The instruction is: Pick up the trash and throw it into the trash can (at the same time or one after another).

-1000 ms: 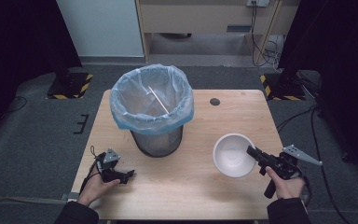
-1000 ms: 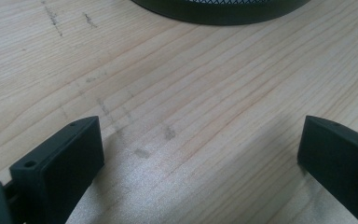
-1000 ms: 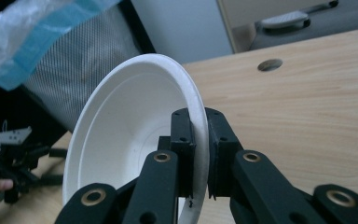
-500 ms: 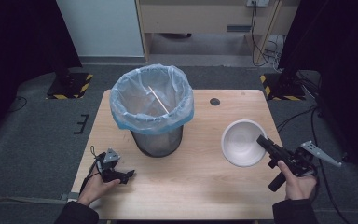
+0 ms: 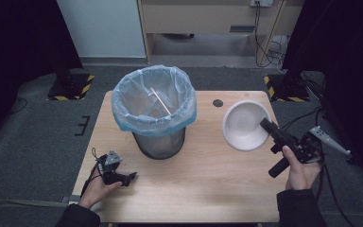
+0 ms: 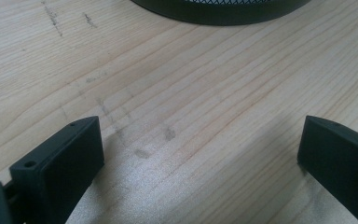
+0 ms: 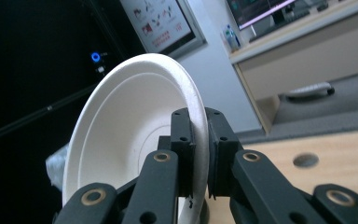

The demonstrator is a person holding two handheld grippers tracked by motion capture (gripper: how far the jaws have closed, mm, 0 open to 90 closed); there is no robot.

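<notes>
Pale wooden table (image 5: 203,184) on grey carpet, dark curtains to both sides, cabinet and cables behind. Mesh waste bin (image 5: 159,142) lined with a blue-tinted bag (image 5: 123,101), standing left of centre on the table, a thin wooden stick (image 5: 160,100) leaning inside.

Right gripper (image 7: 198,140): jaws pressed together on the rim of a white paper bowl (image 7: 130,126), pinching its thin wall between the pads. Bowl (image 5: 244,124) held clear of the table near the right edge, tilted, hollow side facing up and toward the bin; small dark hole (image 5: 218,102) in the tabletop just beside it.

Left gripper (image 5: 116,174): resting low on the table near the front left corner, jaws spread wide with nothing but bare wood between them, base of the bin ahead.

Likely step: carrying the bowl toward the bin for disposal.

Risks, as judgement: grip confined to a narrow strip of soft rim, so possible bending, pivoting or slipping under a quick swing; bowl wide relative to the bin mouth, so possible catching on the bag's edge or the stick, lodging across the opening or falling outside; light bin, unsteadied by the left gripper, liable to shift or tip if struck.
</notes>
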